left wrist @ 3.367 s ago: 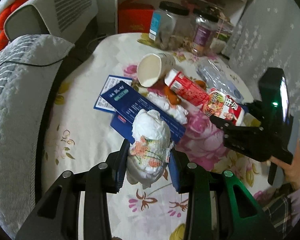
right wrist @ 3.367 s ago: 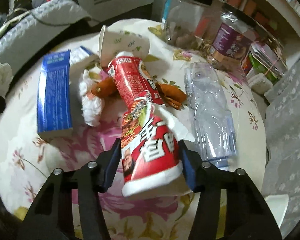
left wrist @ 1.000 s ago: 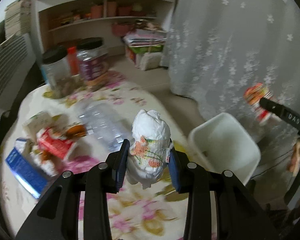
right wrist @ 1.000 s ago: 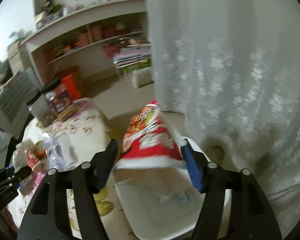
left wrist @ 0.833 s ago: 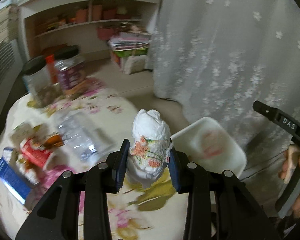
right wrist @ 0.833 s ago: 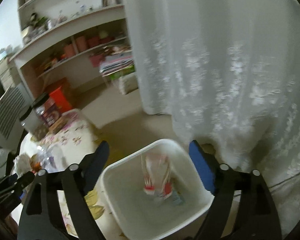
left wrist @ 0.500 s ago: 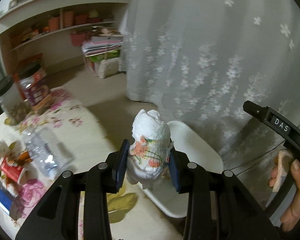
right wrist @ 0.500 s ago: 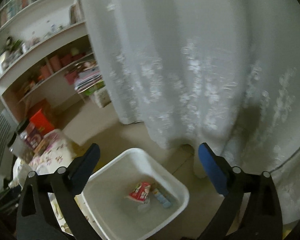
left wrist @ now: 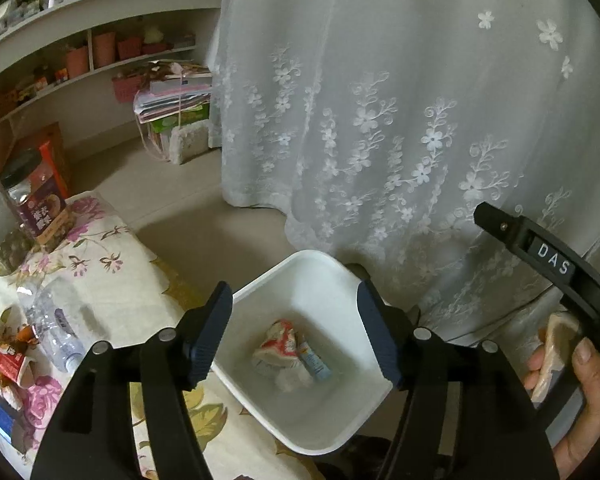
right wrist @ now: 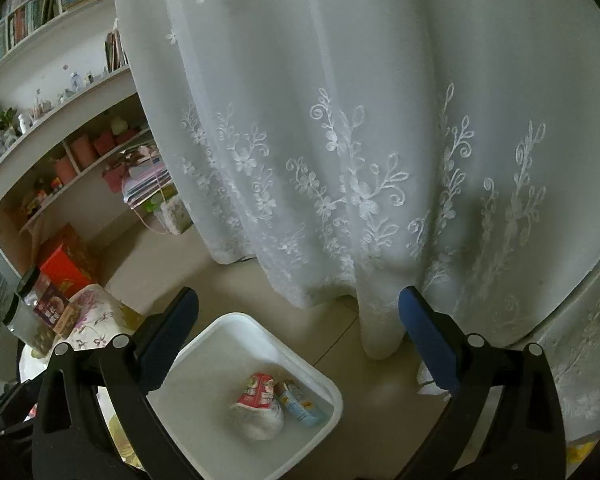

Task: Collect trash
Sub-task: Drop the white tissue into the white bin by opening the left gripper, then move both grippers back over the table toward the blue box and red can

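Your left gripper [left wrist: 296, 336] fingers wide, empty; white bin [left wrist: 300, 432] between them, red wrapper [left wrist: 278, 346] inside. Right gripper [right wrist: 298, 340] fingers wide, empty.

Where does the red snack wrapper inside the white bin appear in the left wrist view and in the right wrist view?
Left wrist: red snack wrapper low centre, on the white bin floor, between the open fingers.
Right wrist: wrapper bottom centre-left, in the bin.
Shared landmark: the embroidered curtain behind the bin.
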Action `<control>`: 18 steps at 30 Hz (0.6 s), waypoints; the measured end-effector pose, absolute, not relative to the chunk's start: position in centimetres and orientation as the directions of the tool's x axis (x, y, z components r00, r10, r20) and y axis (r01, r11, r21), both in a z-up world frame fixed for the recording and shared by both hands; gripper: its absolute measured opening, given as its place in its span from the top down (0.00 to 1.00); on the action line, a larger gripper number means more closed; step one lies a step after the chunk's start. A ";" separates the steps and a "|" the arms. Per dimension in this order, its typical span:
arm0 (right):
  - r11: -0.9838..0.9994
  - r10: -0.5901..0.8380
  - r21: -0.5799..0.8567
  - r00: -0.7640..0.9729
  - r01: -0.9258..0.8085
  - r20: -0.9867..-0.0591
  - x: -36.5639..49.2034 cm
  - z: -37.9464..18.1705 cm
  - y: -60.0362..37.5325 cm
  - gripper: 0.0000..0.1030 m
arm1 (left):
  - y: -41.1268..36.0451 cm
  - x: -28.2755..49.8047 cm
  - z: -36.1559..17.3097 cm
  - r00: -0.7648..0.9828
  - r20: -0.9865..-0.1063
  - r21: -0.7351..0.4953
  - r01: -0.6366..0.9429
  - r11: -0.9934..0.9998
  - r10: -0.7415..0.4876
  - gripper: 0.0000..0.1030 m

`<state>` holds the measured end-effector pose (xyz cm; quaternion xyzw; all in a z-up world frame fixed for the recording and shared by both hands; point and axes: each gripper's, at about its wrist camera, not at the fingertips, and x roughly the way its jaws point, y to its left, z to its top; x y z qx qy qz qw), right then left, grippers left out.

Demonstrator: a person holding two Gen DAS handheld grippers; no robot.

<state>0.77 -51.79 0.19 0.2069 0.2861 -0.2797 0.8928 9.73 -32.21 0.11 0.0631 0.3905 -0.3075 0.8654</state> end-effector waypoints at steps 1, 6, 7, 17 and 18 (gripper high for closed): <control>0.760 -0.382 0.206 0.680 0.617 -0.626 0.8 0.2 -51.6 0.07 | -32.0 9.7 0.1 0.510 -0.715 -0.129 0.577 0.807 -0.478 0.38; 0.779 -0.385 0.175 0.680 0.602 -0.624 1.5 0.4 -50.4 0.07 | -30.1 10.1 -0.1 0.525 -0.720 -0.130 0.541 0.831 -0.454 0.37; 0.784 -0.385 0.168 0.680 0.598 -0.624 1.7 0.4 -50.1 0.07 | -29.9 10.2 -0.2 0.527 -0.721 -0.128 0.536 0.834 -0.450 0.37; 0.846 -0.352 0.097 0.684 0.525 -0.639 4.4 0.3 -45.5 0.07 | -25.3 10.6 -0.9 0.605 -0.718 -0.035 0.463 0.886 -0.344 0.28; 0.855 -0.346 0.086 0.687 0.511 -0.639 4.8 0.3 -44.8 0.07 | -24.6 10.8 -1.0 0.612 -0.719 -0.031 0.448 0.894 -0.331 0.28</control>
